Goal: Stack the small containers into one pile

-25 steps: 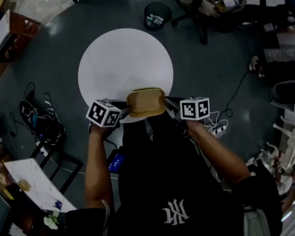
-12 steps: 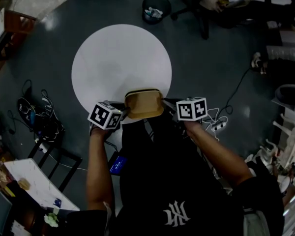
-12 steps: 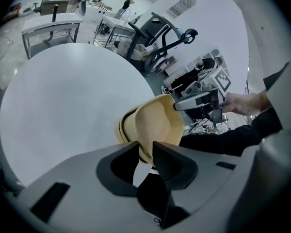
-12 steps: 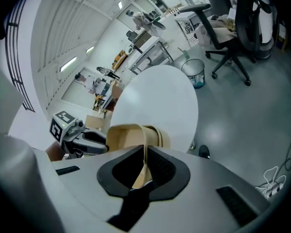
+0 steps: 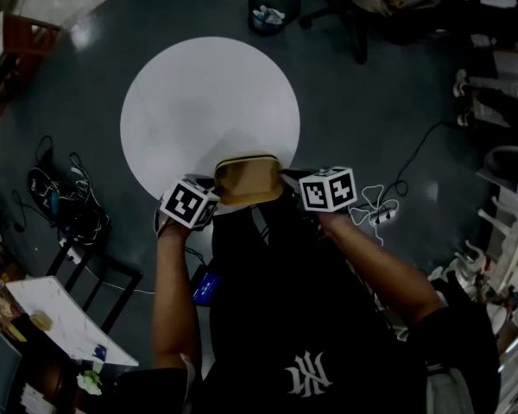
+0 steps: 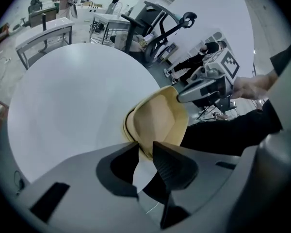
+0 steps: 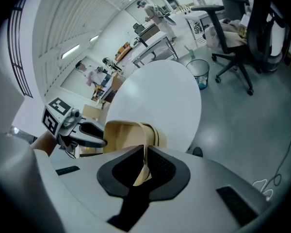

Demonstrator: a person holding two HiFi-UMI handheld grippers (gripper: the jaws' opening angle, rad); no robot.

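Left gripper (image 5: 216, 197): clamped on left rim of tan container stack (image 5: 248, 178). Stack: lowered slightly since a second ago, held at lower edge of white round bench (image 5: 209, 93), frame centre. Right gripper (image 5: 287, 179): pinched tight on right wall. Set-down judged imminent.

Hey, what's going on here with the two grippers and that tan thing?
A person holds a gripper in each hand, and both are clamped on one nested set of tan containers. The left gripper pinches the rim at one end, the right gripper the wall at the other. The containers are at the near edge of the round white table; whether they touch it is unclear.
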